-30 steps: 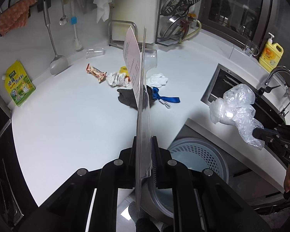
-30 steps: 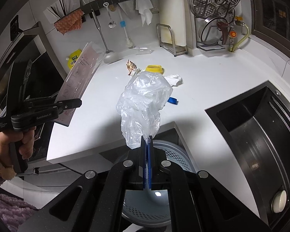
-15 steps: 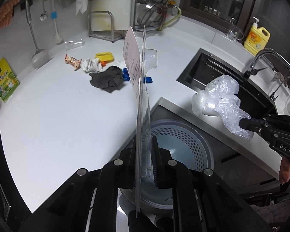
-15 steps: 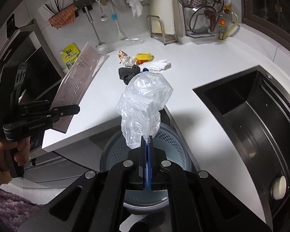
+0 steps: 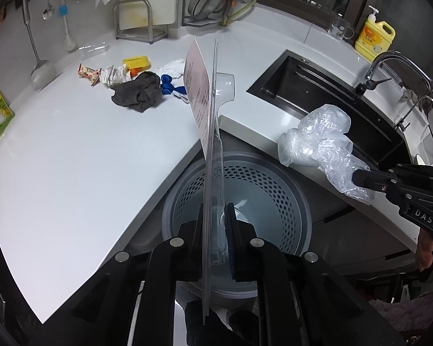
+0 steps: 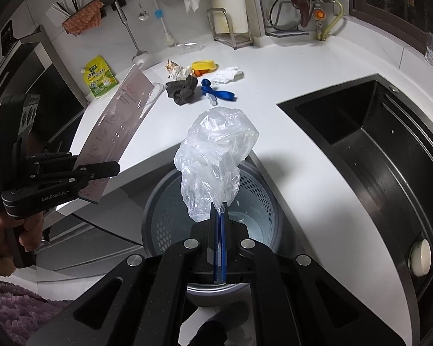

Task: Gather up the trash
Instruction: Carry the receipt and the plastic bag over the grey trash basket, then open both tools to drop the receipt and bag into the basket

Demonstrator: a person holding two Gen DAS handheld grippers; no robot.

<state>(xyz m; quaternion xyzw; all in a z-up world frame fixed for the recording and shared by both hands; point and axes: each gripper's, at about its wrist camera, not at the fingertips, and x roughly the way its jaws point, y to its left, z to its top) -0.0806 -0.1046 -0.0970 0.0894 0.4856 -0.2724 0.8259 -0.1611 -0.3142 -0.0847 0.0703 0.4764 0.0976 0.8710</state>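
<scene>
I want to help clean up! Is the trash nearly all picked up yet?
Not yet. The bin looks almost empty. In hand: the left gripper holds a flat plastic package, the right gripper a crumpled clear bag, both above the bin. Still on the counter: a wrapper, dark cloth, blue strap, white tissue.

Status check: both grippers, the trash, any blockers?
Left gripper shut on flat clear plastic package. Right gripper shut on crumpled clear plastic bag. Both over perforated grey bin; nothing blocking.
</scene>
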